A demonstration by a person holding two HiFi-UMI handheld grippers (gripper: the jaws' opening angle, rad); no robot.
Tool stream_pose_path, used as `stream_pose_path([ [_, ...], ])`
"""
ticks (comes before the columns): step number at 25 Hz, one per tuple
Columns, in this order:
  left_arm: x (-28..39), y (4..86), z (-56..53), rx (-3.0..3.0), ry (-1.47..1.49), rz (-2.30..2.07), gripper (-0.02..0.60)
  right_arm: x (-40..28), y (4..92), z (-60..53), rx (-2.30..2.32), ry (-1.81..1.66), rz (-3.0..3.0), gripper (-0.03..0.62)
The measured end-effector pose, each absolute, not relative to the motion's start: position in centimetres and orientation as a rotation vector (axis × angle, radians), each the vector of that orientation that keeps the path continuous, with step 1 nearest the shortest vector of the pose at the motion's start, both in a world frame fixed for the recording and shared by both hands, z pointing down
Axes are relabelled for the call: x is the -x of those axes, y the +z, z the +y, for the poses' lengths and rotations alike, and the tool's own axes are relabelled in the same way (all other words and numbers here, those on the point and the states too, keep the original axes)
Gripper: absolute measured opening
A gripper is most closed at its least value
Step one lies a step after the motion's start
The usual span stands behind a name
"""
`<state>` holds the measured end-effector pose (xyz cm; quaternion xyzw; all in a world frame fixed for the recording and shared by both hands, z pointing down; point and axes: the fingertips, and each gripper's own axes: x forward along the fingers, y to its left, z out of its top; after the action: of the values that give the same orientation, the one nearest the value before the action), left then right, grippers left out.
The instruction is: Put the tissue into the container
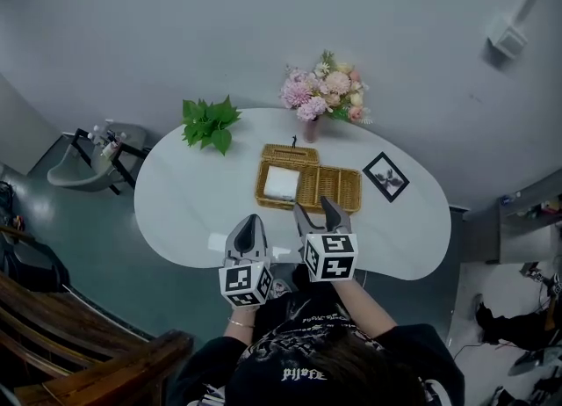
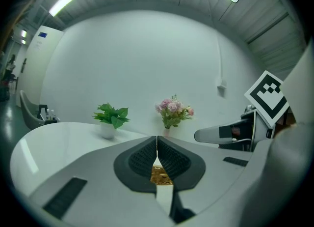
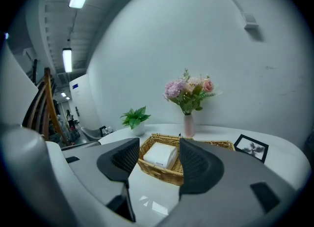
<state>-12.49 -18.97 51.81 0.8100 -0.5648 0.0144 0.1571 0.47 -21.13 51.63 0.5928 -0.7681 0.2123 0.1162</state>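
1. At the centre of the head view, the tissue pack [image 1: 281,183] already lies in the left compartment of the basket [image 1: 338,189] on the table [image 1: 184,193]. Both tools hover at the lower middle, near the table's front edge and apart from the basket. Any further reach seems more likely to shove the basket back toward the flower vase [image 1: 309,127] just behind it.

2. Low in the left gripper view, the left gripper [image 2: 157,147] has its jaws pressed together with nothing between them. Closed like this, it could only push, so steadying the basket with it might make the basket slide.

3. Across the bottom of the right gripper view, the right gripper [image 3: 159,159] stands wide apart and empty, framing the tissue pack and the basket's near wall. Closing there would probably catch the wicker rim and lift or tip the basket.
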Motion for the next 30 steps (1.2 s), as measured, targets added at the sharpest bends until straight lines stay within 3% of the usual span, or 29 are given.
stream_pose_path([
  [5, 12.3, 52.5, -18.2, -2.315, 0.082, -1.622, 0.026, -1.1, 53.1, -20.1, -1.769, 0.657, -2.226, 0.261],
  [7, 12.2, 52.8, -18.0, -2.310, 0.097, -1.623, 0.026, -1.6, 53.2, -20.1, -1.798, 0.645, -2.221, 0.205],
  [15, 11.5, 52.2, -17.4, -2.350, 0.047, -1.590, 0.026, -2.4, 53.8, -19.7, -1.809, 0.719, -2.213, 0.127],
  [19, 10.7, 52.3, -17.4, -2.366, 0.045, -1.557, 0.026, -2.5, 53.5, -19.9, -1.802, 0.711, -2.247, 0.044],
  [30, 9.7, 52.6, -17.3, -2.391, 0.088, -1.529, 0.026, -2.5, 53.2, -19.4, -1.752, 0.617, -2.325, 0.023],
])
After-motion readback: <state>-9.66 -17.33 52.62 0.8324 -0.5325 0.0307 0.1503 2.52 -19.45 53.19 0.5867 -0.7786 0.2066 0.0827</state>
